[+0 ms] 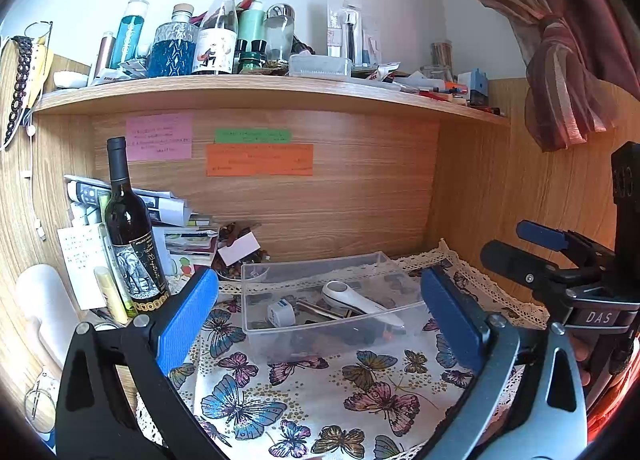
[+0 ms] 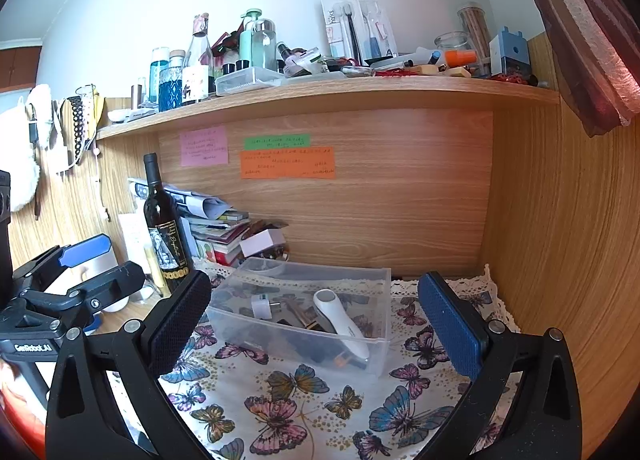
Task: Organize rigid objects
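A clear plastic bin [image 1: 256, 324] [image 2: 304, 344] sits on the butterfly cloth [image 1: 304, 400] [image 2: 320, 392]. Inside lie a white handheld device [image 1: 352, 298] [image 2: 340, 320], a white plug adapter [image 1: 281, 313] [image 2: 262, 306] and several dark small items. My left gripper [image 1: 320, 316] is open and empty, just in front of the bin. My right gripper [image 2: 316, 324] is open and empty, also in front of the bin. Each gripper shows at the edge of the other's view.
A dark wine bottle [image 1: 132, 232] [image 2: 164, 228] stands left of the bin, before a pile of papers and books [image 1: 176, 228]. A wooden shelf [image 1: 256, 90] above holds several bottles and clutter. Wooden walls close the back and right. A curtain [image 1: 560, 44] hangs at upper right.
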Demonstrator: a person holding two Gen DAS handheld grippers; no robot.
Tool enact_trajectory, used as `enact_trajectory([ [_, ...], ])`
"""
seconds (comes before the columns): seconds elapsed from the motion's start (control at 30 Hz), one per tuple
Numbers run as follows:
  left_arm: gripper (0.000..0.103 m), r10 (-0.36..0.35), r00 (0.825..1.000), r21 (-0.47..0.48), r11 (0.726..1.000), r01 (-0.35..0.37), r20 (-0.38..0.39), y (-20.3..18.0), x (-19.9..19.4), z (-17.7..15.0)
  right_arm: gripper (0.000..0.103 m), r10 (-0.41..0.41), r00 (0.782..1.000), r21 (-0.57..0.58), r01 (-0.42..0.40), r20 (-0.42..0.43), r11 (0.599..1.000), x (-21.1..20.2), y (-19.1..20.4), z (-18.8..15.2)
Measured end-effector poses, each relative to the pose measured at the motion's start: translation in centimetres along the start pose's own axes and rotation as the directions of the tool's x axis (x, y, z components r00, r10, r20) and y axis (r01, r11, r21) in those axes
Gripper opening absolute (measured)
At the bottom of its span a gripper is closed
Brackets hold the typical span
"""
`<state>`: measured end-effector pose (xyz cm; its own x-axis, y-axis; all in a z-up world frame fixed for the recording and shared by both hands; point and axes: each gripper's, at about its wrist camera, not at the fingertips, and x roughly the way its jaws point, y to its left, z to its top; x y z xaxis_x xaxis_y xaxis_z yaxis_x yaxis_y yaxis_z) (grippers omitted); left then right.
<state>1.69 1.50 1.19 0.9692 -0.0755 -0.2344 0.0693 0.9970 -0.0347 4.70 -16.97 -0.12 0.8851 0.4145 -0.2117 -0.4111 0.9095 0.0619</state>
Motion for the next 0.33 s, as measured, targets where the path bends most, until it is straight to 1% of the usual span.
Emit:
enact_trajectory([
  [0.13,0.103,-0.015,1.0,-0.001,1.0,0.015,-0.004,0.03,0.12,0.01,0.103,0.002,1.0,0.002,-0.002,-0.006,1.0,0.2,0.06,-0.08],
  [0.33,0.103,-0.009,1.0,-0.002,1.0,0.009,0.001,0.27,0.15,0.07,0.103,0.001,1.0,0.0,-0.001,-0.011,1.0,0.44,0.03,-0.19],
])
